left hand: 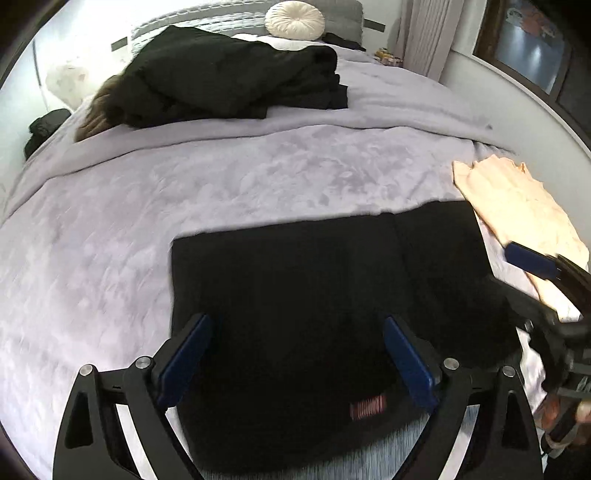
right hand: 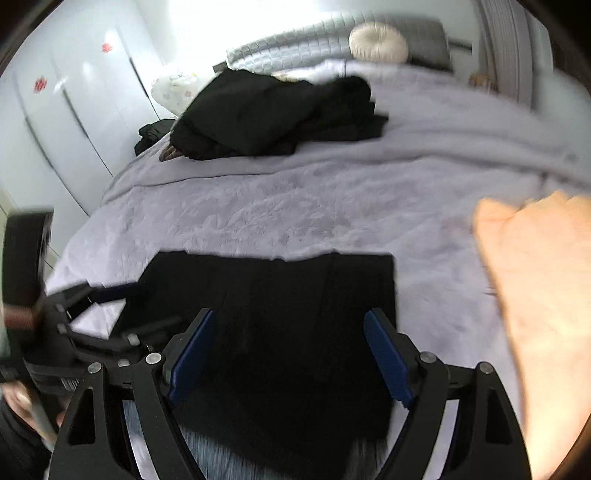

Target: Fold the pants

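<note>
Fold nearly done, I judge: my left gripper (left hand: 297, 354) and right gripper (right hand: 291, 350) hover spread and empty over the pants (left hand: 332, 295); next, regrip an edge.

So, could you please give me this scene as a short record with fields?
surface: bed with lilac cover
pants: black pants, folded flat at near edge
left gripper: open above pants, nothing held
right gripper: open above pants, nothing held
beside pants: peach garment
far end: dark clothes pile, round cushion
</note>
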`<state>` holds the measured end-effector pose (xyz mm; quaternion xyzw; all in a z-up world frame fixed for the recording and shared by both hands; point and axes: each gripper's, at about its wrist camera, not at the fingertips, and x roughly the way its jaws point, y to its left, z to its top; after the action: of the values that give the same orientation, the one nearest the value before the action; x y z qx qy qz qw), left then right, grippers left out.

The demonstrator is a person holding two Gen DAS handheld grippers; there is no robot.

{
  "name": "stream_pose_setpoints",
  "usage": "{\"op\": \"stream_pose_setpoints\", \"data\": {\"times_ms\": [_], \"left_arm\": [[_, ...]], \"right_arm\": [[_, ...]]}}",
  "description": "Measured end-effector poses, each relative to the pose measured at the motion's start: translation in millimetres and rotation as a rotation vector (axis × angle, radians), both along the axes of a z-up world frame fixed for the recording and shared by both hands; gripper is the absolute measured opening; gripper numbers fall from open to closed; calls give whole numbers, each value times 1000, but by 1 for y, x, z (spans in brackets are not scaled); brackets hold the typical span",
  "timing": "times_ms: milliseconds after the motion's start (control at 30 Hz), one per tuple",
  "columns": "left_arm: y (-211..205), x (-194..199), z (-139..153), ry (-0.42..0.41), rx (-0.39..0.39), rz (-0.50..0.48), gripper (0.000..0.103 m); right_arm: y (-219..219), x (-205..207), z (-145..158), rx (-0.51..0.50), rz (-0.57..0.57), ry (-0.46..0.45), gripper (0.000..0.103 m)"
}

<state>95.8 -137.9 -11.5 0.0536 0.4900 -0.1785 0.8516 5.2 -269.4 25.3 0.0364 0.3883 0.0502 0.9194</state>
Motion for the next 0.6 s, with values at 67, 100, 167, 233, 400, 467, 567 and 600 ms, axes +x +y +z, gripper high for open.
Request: {"op": "stream_pose_setpoints", "data": {"times_ms": [67, 100, 167, 233, 400, 467, 567, 600], "left_arm": [[9, -17, 0, 7, -13, 26, 94], [12, -22, -2, 14, -26, 31, 94], [15, -29, -12, 27, -33, 38, 94], [10, -31, -30, 31, 8, 31, 100], [1, -46, -26, -27, 49, 30, 102], [4, -53, -20, -30, 28, 43, 102], [6, -61, -12, -40, 25, 66, 102], [6, -64, -10, -46, 21, 72, 102]], "right_arm": [[10, -24, 0, -40, -10, -10, 87], [17, -36, -4, -53, -8, -11, 88], [26, -44, -15, -71, -3, 3, 90], [33, -38, -37, -104, 10, 58, 98], [47, -45, -48, -231, 8, 62, 103], [40, -56, -38, -166, 3, 64, 103], [33, -70, -29, -119, -28, 75, 103], [32, -71, -30, -116, -40, 110, 103]]}}
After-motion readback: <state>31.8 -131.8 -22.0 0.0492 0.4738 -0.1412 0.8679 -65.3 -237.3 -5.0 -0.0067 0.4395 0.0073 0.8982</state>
